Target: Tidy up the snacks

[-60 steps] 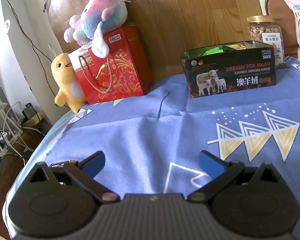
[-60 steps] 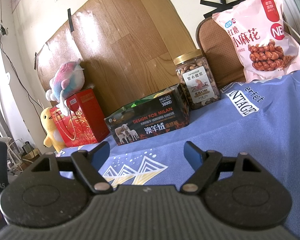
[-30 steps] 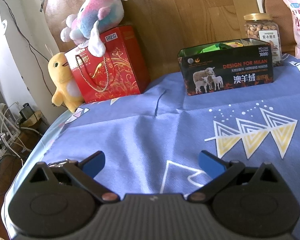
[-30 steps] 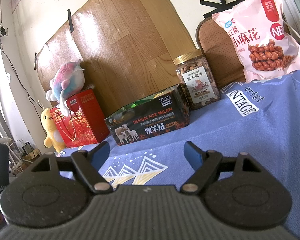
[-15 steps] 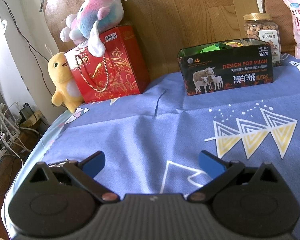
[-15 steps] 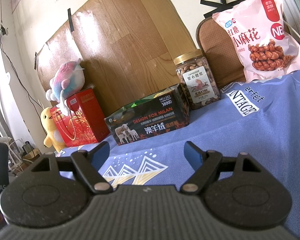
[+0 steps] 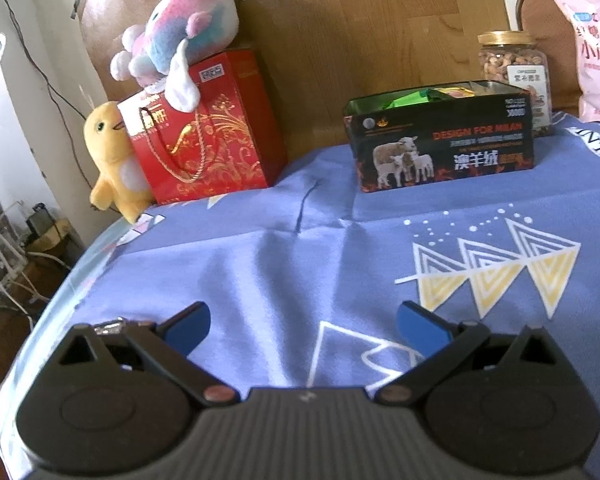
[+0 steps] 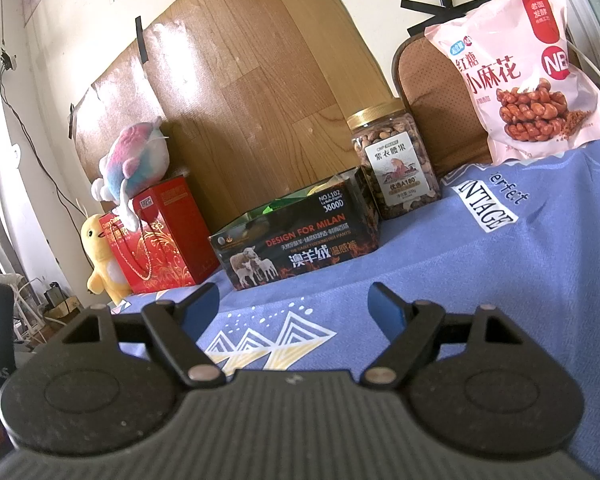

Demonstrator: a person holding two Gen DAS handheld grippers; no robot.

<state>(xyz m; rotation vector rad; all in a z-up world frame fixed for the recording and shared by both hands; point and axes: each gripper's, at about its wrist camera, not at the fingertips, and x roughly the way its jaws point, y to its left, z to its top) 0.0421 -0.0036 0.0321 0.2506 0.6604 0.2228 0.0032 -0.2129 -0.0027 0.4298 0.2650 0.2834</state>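
Observation:
A black open box (image 7: pixel 444 148) printed with sheep stands at the back of the blue tablecloth (image 7: pixel 320 264), with green and yellow packets showing in it. It also shows in the right wrist view (image 8: pixel 296 248). A nut jar (image 8: pixel 394 164) with a gold lid stands to its right, also in the left wrist view (image 7: pixel 514 68). A pink snack bag (image 8: pixel 520 76) leans at the far right. My left gripper (image 7: pixel 303 322) is open and empty, low over the cloth. My right gripper (image 8: pixel 294 306) is open and empty, well short of the box.
A red gift bag (image 7: pixel 204 136) stands at the back left with a pastel plush (image 7: pixel 180 28) on top and a yellow plush (image 7: pixel 112 160) beside it. A wooden board (image 8: pixel 252 92) backs the table. The table's left edge (image 7: pixel 60 292) drops to cables on the floor.
The left gripper's view shifted slightly a second or two ago, then held steady. The right gripper has not moved. Both stay open.

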